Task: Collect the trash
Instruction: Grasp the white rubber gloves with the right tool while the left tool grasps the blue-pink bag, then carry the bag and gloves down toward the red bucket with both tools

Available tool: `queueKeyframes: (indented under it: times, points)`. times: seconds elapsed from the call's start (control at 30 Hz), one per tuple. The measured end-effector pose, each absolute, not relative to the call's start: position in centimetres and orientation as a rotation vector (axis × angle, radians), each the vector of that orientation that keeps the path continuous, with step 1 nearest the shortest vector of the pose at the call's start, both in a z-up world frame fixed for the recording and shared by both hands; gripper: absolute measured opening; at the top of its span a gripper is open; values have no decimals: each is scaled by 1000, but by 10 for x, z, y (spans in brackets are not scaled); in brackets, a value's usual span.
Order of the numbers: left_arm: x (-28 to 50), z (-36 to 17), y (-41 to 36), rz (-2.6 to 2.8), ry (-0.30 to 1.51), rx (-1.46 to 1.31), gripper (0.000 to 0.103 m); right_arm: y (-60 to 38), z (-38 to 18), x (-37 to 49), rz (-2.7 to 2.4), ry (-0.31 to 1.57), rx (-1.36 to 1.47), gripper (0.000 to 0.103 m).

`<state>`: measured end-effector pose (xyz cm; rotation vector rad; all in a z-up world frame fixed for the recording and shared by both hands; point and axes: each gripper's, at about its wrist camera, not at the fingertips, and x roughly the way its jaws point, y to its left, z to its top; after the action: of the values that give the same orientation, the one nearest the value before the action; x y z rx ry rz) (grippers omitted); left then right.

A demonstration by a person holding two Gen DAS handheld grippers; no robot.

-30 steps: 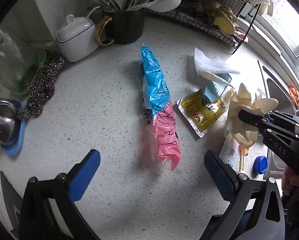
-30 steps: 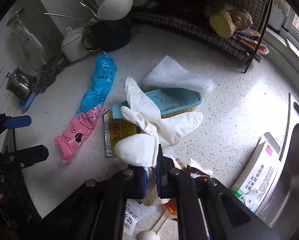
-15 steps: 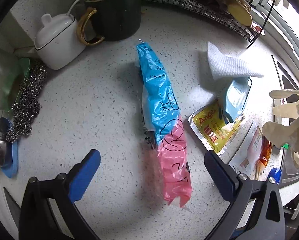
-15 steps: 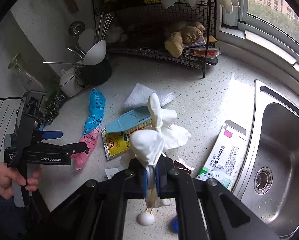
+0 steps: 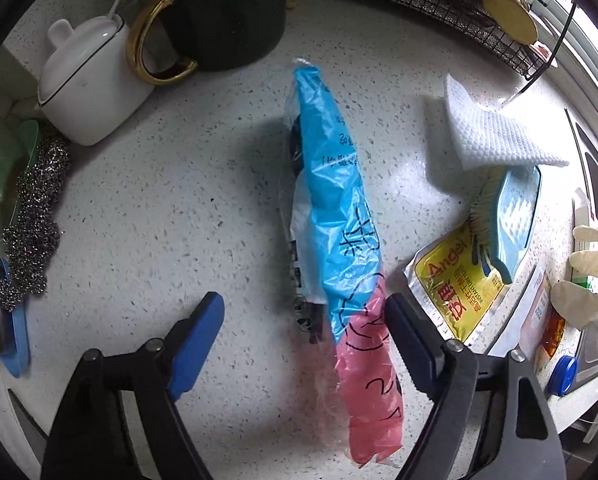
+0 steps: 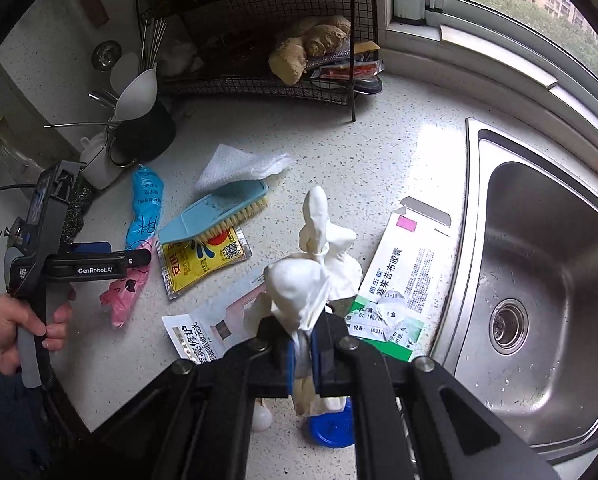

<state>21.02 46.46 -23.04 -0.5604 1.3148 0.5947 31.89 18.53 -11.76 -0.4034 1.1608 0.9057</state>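
A long blue and pink plastic bag point(image 5: 339, 240) lies flat on the speckled counter point(image 5: 159, 200). My left gripper point(image 5: 303, 336) points straight down over its pink end, and its jaws are closing. The bag lies between them: the right pad point(image 5: 409, 340) is at its edge and the left pad point(image 5: 197, 344) is well clear. In the right wrist view the same bag point(image 6: 143, 208) shows under the left gripper point(image 6: 131, 252), which a hand point(image 6: 7, 328) holds. My right gripper point(image 6: 303, 356) is shut on a white rubber glove point(image 6: 311, 280), held above the counter. The glove point(image 5: 591, 280) shows at the left view's right edge.
A yellow sachet point(image 6: 203, 260), a blue scrubbing brush point(image 6: 215, 212), a paper towel point(image 6: 239, 164), a white packet point(image 6: 211, 328), a medicine box point(image 6: 403, 276) and a blue cap point(image 6: 331, 428) lie about. A steel sink point(image 6: 539, 280) is right, a wire rack point(image 6: 259, 40) behind. A black mug point(image 5: 227, 12), a white pot point(image 5: 87, 80) and a scourer point(image 5: 35, 220) stand left.
My left gripper has come down closer over the bag and its jaws have narrowed. My right gripper has lifted the glove up and away from the brush and sachet, toward the sink side.
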Motion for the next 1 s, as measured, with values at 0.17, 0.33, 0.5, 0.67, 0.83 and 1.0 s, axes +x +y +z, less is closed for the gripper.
queueKeyframes:
  times: [0.17,0.33,0.5,0.67,0.83,1.0]
  points:
    - [217,-228,454,580,1293,-510,36,181,-117,318,892,1162,-400,6]
    - [211,-225,441,539,1285,-510,12,180,-116,315,891,1163,-392,6]
    - [192,-202,415,526,1243,-479,11,174,-106,307,898,1140,-380,6]
    - [178,-159,374,451,1181,-453,11,153,-95,303,895,1116,-340,6]
    - [179,-122,317,322,1122,-436,11,123,-83,294,890,1096,-311,6]
    - [191,-93,261,229,1086,-378,11,85,-69,280,886,1056,-279,6]
